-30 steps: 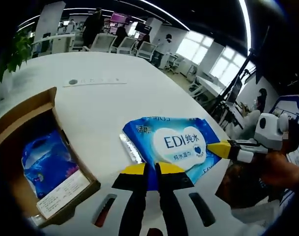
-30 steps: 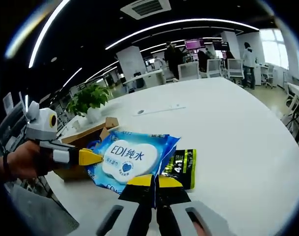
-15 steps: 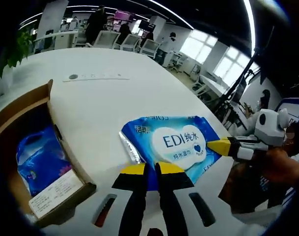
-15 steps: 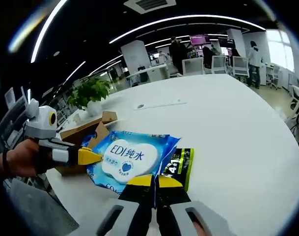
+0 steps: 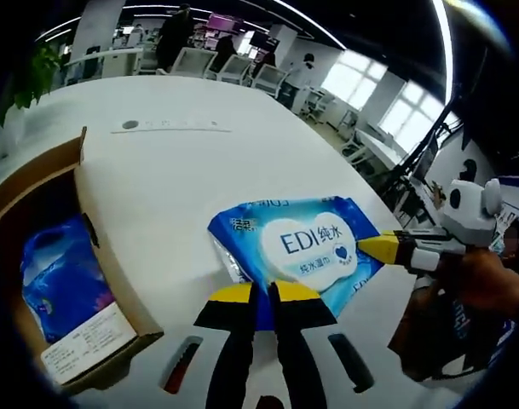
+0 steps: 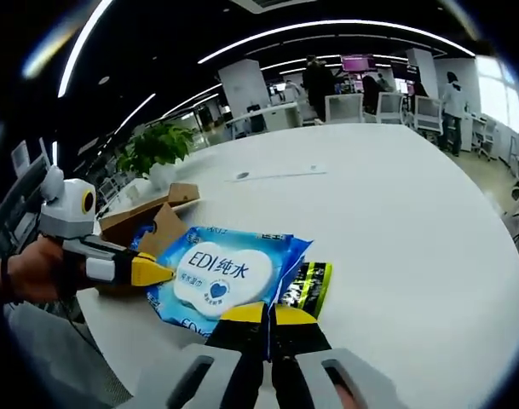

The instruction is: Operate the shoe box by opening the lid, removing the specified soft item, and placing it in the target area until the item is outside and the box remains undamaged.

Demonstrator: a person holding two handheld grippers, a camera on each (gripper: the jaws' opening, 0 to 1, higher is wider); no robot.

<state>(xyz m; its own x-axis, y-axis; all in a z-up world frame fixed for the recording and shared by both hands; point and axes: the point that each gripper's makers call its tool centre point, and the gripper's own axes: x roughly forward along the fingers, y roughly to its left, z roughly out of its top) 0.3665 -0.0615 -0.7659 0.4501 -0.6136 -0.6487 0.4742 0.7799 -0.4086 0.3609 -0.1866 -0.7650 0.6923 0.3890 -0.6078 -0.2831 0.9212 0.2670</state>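
both grippers pinch the blue wipes pack over the white table.
in the left gripper view the open shoe box [image 5: 59,281] sits at lower left, a blue packet inside; the wipes pack [image 5: 302,251] lies centre, outside the box, left gripper [image 5: 265,294] clamped on its near edge, right gripper [image 5: 380,249] closed on its right edge. a black-and-yellow sachet [image 6: 308,285] lies just beside the pack in the right gripper view.

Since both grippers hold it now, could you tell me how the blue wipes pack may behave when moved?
The wipes pack looks like soft film, so it probably sags between grips. Its glossy wrapper may slip. It lies flat, so rolling seems unlikely.
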